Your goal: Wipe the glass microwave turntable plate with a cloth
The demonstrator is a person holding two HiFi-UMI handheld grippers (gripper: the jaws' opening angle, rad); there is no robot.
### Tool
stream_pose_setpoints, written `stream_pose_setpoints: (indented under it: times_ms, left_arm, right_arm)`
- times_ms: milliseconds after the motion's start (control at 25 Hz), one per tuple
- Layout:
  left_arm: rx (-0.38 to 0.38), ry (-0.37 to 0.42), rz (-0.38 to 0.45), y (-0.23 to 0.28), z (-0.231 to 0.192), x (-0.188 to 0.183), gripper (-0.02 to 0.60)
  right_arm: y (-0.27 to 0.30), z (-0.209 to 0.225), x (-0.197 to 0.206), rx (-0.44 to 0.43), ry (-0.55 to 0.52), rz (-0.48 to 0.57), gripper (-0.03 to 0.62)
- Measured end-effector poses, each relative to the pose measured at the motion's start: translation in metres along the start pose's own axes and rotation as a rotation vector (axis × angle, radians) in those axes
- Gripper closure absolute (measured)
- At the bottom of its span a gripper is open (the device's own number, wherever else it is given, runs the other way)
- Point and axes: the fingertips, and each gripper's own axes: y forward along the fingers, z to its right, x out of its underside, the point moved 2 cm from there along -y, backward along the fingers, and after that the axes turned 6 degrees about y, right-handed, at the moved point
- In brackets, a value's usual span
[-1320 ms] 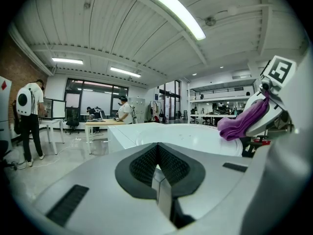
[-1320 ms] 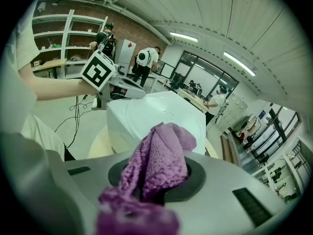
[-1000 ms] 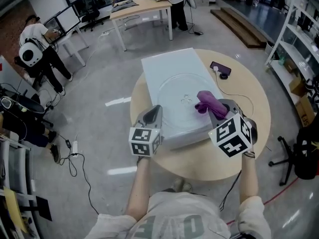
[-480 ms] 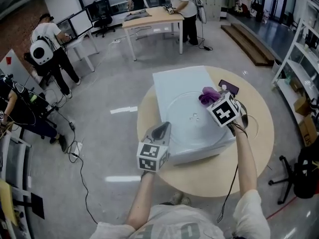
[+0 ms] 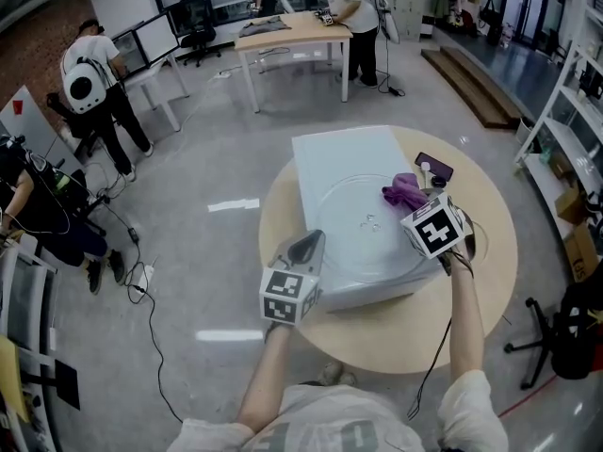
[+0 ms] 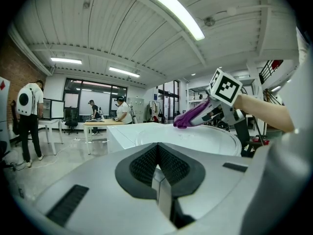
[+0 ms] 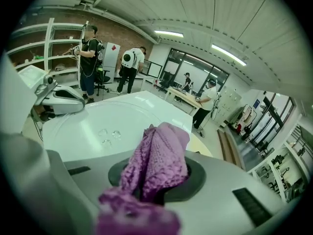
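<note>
The round glass turntable plate (image 5: 350,198) lies flat on a white box (image 5: 339,151) on a round wooden table. My right gripper (image 5: 415,206) is shut on a purple cloth (image 5: 403,192), which rests over the plate's right rim. From the right gripper view the cloth (image 7: 157,158) bunches between the jaws, with the plate (image 7: 93,124) spread out beyond it. My left gripper (image 5: 305,244) sits at the box's front left edge, jaws shut with nothing between them. The left gripper view looks across the plate (image 6: 200,137) to the cloth (image 6: 188,117).
A dark phone (image 5: 433,168) with a cable lies on the table (image 5: 396,323) just beyond the right gripper. Shelving (image 5: 575,111) stands at the right. People work at desks (image 5: 287,31) farther back, and cables run across the floor at the left.
The right gripper carried the cloth from the plate's near right to its far right rim, then drew back a little toward me. The left gripper has stayed at the box's front edge.
</note>
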Motion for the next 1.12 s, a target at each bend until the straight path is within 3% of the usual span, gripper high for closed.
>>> stream_pose_setpoints:
  times_ms: [840, 1120]
  left_arm:
    - [-0.018, -0.005, -0.009, 0.002, -0.003, 0.001, 0.58]
    - [-0.016, -0.01, -0.005, 0.004, 0.0, 0.002, 0.58]
  right_arm:
    - [-0.112, -0.086, 0.079, -0.058, -0.044, -0.022, 0.545]
    - [-0.116, -0.069, 0.067, -0.014, -0.034, 0.028, 0.545]
